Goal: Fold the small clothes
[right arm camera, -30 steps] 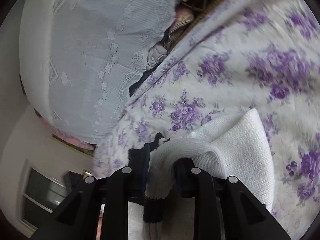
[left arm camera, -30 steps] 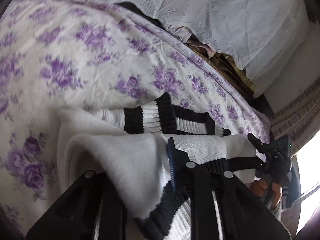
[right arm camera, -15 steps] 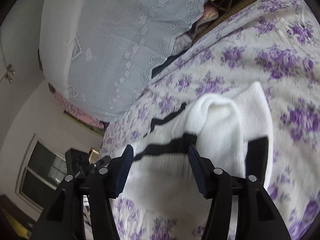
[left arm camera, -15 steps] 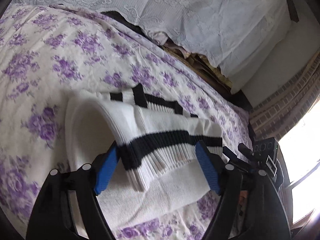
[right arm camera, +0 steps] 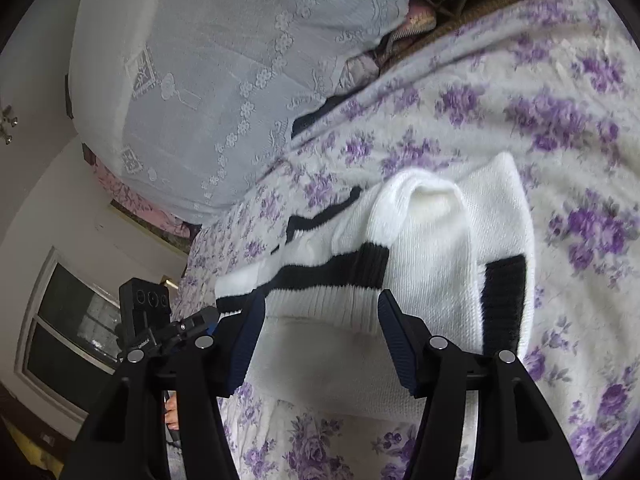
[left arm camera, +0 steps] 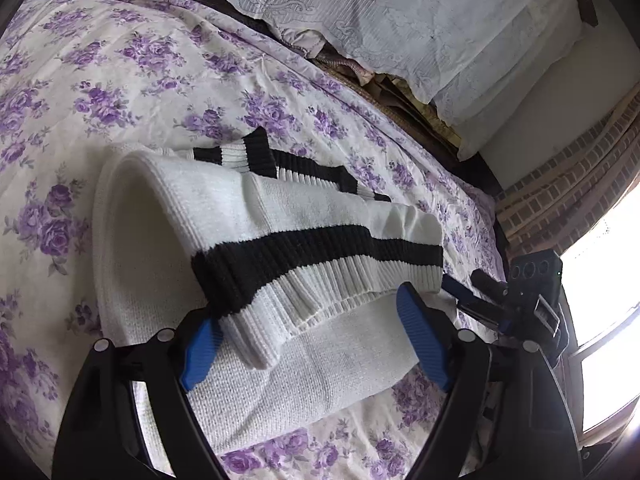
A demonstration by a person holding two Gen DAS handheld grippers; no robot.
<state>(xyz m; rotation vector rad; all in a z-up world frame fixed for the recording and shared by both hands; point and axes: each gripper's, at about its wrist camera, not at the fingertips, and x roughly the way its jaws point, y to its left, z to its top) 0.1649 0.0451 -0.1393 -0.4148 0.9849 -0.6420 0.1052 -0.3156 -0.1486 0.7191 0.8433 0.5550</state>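
White knit garment (left arm camera: 248, 320) folded on floral bedspread (left arm camera: 120, 80), striped hem (left arm camera: 320, 264) across and just ahead of both grippers — left gripper (left arm camera: 308, 344), right gripper (right arm camera: 320, 332) released, jaws just opened, straddling hem, pads clear. Hem's long axis runs gripper to gripper.

Ahead of you the folded white sweater (left arm camera: 256, 240) fills the bedspread (left arm camera: 132, 80) from 9 to 3 o'clock, its striped hem lying just in front of both sets of parted jaws. Beyond it, toward 11 and 12 o'clock, the flowered cover is open. A lace-covered pile (left arm camera: 420, 20) blocks 1 o'clock. In the left wrist view, the right gripper (left arm camera: 500, 296) crowds 3 o'clock.
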